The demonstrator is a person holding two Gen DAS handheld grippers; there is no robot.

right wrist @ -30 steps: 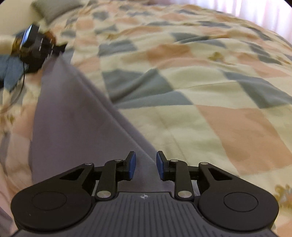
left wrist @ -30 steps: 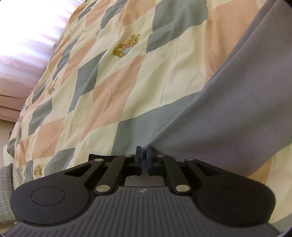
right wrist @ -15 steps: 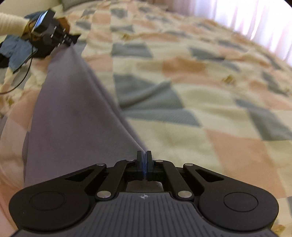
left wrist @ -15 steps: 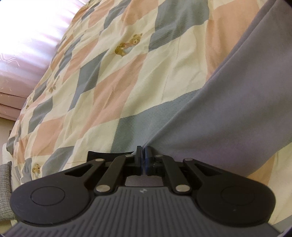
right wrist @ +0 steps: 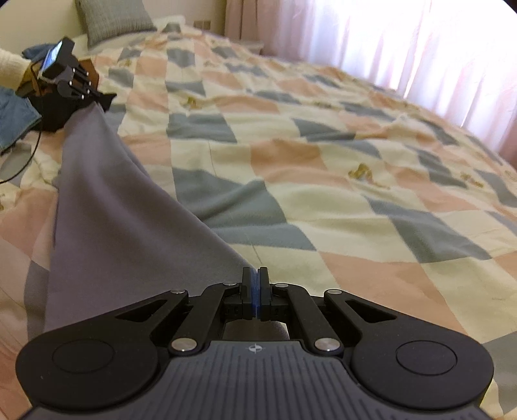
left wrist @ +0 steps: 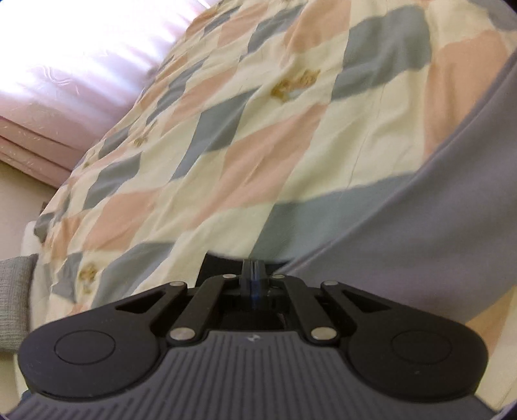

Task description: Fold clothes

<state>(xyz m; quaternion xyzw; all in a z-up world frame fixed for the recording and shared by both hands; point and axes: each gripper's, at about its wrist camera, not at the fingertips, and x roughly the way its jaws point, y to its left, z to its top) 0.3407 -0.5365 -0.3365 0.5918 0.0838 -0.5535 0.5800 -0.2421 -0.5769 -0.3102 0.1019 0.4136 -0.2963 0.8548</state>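
Note:
A plain purple-grey garment (right wrist: 113,210) lies stretched over the checked quilt (right wrist: 323,161). In the right wrist view its near edge runs into my right gripper (right wrist: 255,281), which is shut on it. Its far corner rises to my left gripper (right wrist: 97,97) at the upper left, held by a hand in a cream sleeve (right wrist: 9,68). In the left wrist view the left gripper (left wrist: 253,274) has its jaws closing tight on the garment (left wrist: 436,226), which spreads away to the right over the quilt (left wrist: 226,145).
A grey pillow (right wrist: 116,19) lies at the head of the bed. A blue denim piece (right wrist: 13,113) sits at the left edge under the left hand. Pink curtains (right wrist: 387,38) hang along the bed's far side. A thin black cable (right wrist: 29,155) trails over the quilt.
My right gripper went from open to shut on the garment's edge. Both grippers have risen a little, lifting the cloth's edge off the quilt between them.

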